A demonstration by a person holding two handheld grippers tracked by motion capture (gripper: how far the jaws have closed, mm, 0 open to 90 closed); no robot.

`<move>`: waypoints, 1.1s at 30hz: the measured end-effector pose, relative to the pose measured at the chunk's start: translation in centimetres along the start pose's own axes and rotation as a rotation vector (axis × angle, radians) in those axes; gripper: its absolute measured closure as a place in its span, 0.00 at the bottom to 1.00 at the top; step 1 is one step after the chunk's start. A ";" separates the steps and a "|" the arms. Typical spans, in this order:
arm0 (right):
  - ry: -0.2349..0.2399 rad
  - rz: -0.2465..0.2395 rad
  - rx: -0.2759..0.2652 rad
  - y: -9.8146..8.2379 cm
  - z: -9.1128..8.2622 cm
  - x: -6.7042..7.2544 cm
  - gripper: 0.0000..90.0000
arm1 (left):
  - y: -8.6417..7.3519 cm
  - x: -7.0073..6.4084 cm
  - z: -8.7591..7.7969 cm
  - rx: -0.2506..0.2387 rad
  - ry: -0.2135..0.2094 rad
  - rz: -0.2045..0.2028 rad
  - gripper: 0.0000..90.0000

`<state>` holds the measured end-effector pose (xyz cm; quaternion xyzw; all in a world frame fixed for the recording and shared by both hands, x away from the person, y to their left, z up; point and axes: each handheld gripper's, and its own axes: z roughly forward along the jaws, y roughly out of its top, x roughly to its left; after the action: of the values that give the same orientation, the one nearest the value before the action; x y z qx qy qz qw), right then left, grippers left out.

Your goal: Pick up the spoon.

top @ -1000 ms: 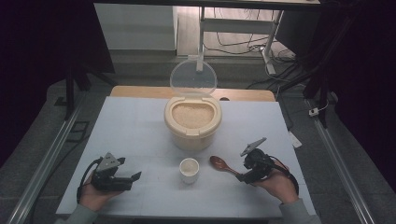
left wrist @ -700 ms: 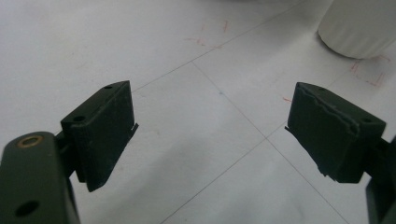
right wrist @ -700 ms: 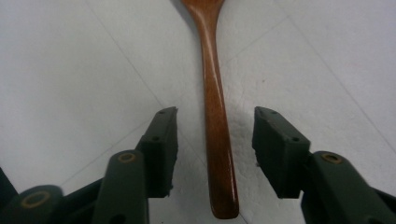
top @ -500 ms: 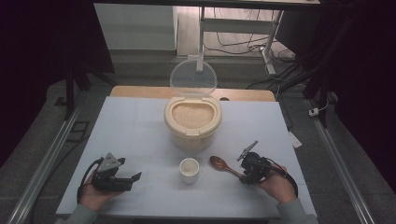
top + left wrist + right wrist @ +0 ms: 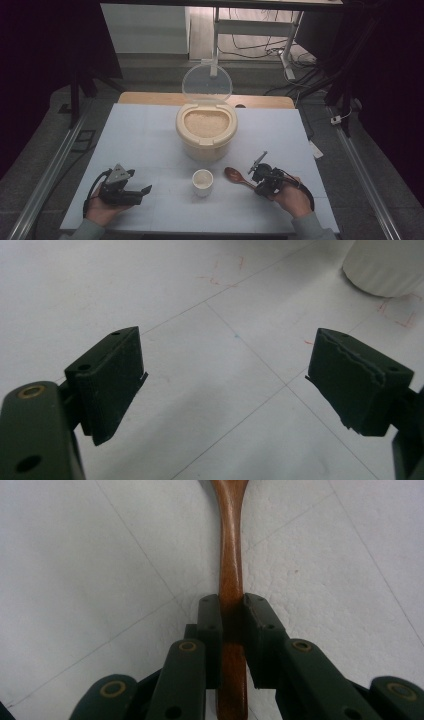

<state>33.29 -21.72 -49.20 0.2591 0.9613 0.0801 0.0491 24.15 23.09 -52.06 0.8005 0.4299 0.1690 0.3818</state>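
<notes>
Right tongs (image 5: 231,611) have just been closing, now clamped on the wooden spoon (image 5: 231,555) handle, spoon flat on the counter (image 5: 150,135). Left tongs (image 5: 225,385) wide, idle at 8 o'clock. I judge scooping rice from the bin (image 5: 206,131) into the cup (image 5: 202,181) all remains.

Rice container and small cup on a pale desk

Beige container (image 5: 206,131) of rice mid-desk, clear lid (image 5: 207,84) standing open behind it; small white cup (image 5: 202,181) just in front, apart from it; desk (image 5: 135,135) marked with thin grid lines.
</notes>
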 end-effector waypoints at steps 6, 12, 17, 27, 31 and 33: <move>0.011 0.002 -0.024 -0.3 -0.1 -0.2 0.87 | -0.1 0.1 0.0 0.001 0.001 0.000 0.16; 0.017 0.022 -0.051 -0.7 -0.6 -0.5 0.87 | -0.1 0.1 0.0 0.002 0.003 0.001 0.16; 0.032 0.028 -0.098 -1.2 -1.6 -0.6 0.87 | -0.1 0.1 0.0 0.004 0.004 0.003 0.16; 0.066 0.016 -0.192 -2.1 -3.8 -0.6 0.87 | -0.2 0.2 0.1 0.007 0.003 0.001 0.17; 0.078 -0.008 -0.243 -2.3 -5.1 -0.3 0.87 | -0.2 0.2 0.2 0.012 0.005 0.003 0.16; 0.091 -0.015 -0.266 -2.4 -5.7 -0.1 0.87 | -0.2 0.2 0.2 0.012 0.007 0.002 0.16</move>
<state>31.45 -24.56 -44.01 0.2390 0.9453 0.2184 0.0399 24.24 23.23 -52.35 0.8026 0.4314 0.1697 0.3755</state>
